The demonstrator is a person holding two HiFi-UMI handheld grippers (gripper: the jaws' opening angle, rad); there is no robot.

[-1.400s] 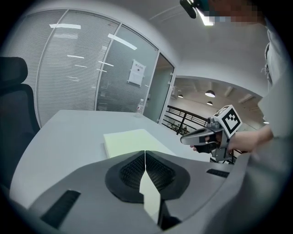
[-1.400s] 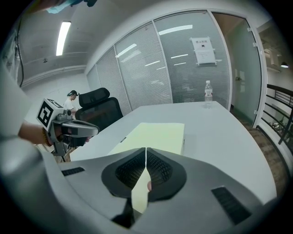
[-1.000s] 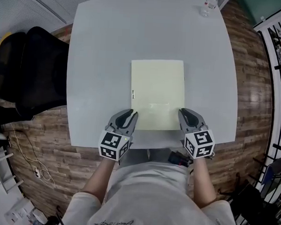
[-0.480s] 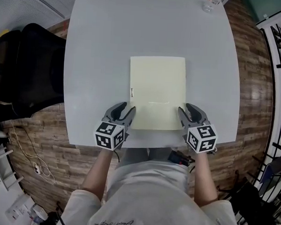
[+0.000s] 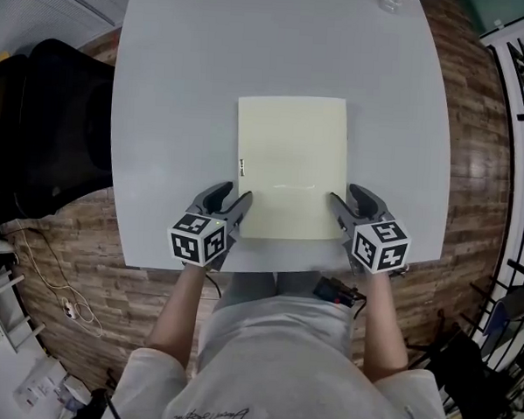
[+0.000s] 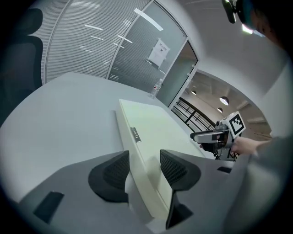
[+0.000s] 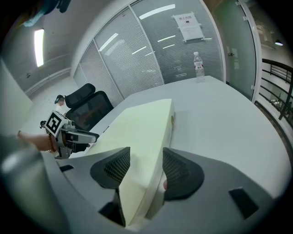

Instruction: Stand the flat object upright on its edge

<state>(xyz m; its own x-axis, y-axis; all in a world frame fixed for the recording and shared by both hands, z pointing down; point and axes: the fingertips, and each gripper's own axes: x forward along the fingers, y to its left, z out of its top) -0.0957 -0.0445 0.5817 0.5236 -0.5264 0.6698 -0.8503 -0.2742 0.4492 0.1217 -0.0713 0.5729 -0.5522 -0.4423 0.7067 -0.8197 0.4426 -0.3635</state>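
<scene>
The pale grey surface [image 5: 162, 111] fills the upper middle of the head view, with wood-plank floor [image 5: 475, 154] on both sides. A black office chair [image 5: 47, 123] stands at the left edge of the frame.

A pale yellow slab [image 5: 291, 162], the flat object, lies flat in the centre of the surface, as it did a second ago. Its long sides run up the frame, and its near edge is close to the surface's lower rim.

The left hand-held gripper [image 5: 230, 196] is at the slab's lower left corner and the right hand-held gripper [image 5: 352, 200] at its lower right corner. A second ago each had its jaws nearly together, just outside the corner. They have just been opening and now stand wide.

Each pair straddles a side edge of the slab, one jaw over the top face and the other outside it, over the bare surface. In the left gripper view the ribbed pads [image 6: 112, 172] stand clear on either side of the slab's edge. The right gripper view shows the same, so neither has hold of it.

Both grippers sit slightly lower over the corners than before.

A clear water bottle [image 7: 198, 66] stands at the far corner of the surface. A small dark label [image 5: 242, 167] marks the slab's left edge.
</scene>
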